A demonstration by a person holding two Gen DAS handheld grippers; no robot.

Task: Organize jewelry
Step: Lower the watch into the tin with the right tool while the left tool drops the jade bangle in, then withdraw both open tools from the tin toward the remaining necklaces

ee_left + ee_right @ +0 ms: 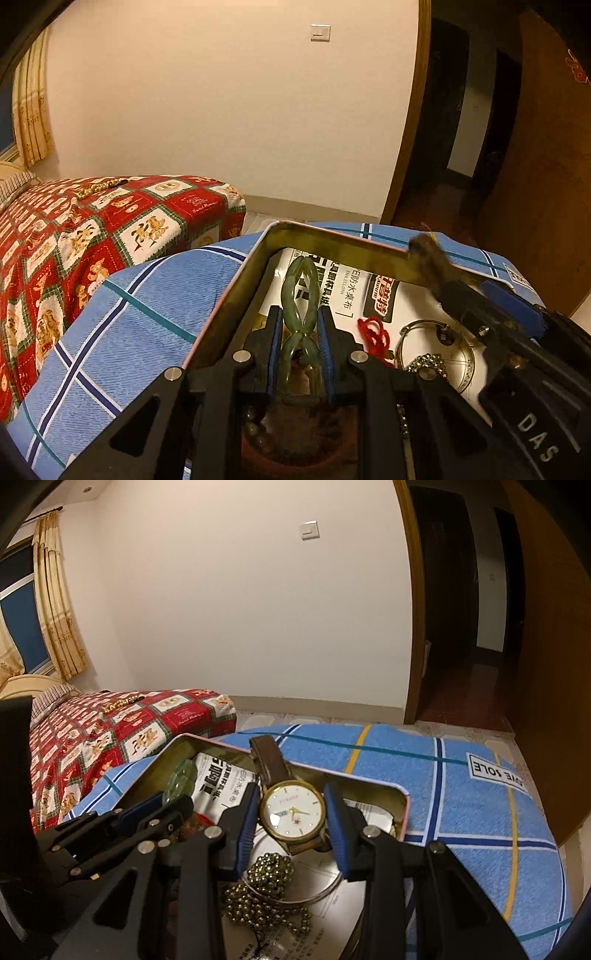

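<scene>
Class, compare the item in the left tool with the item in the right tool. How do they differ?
The left tool grips a translucent green jade piece; the right tool grips a wristwatch. The jade piece is twisted loops; the wristwatch has a round white dial and brown strap. Both are held over the open tin.

A blue plaid cloth (480,812) is seen; the bed cover (92,240) is patterned red with bears; the watch (292,810) is white-faced, brown-strapped.
</scene>
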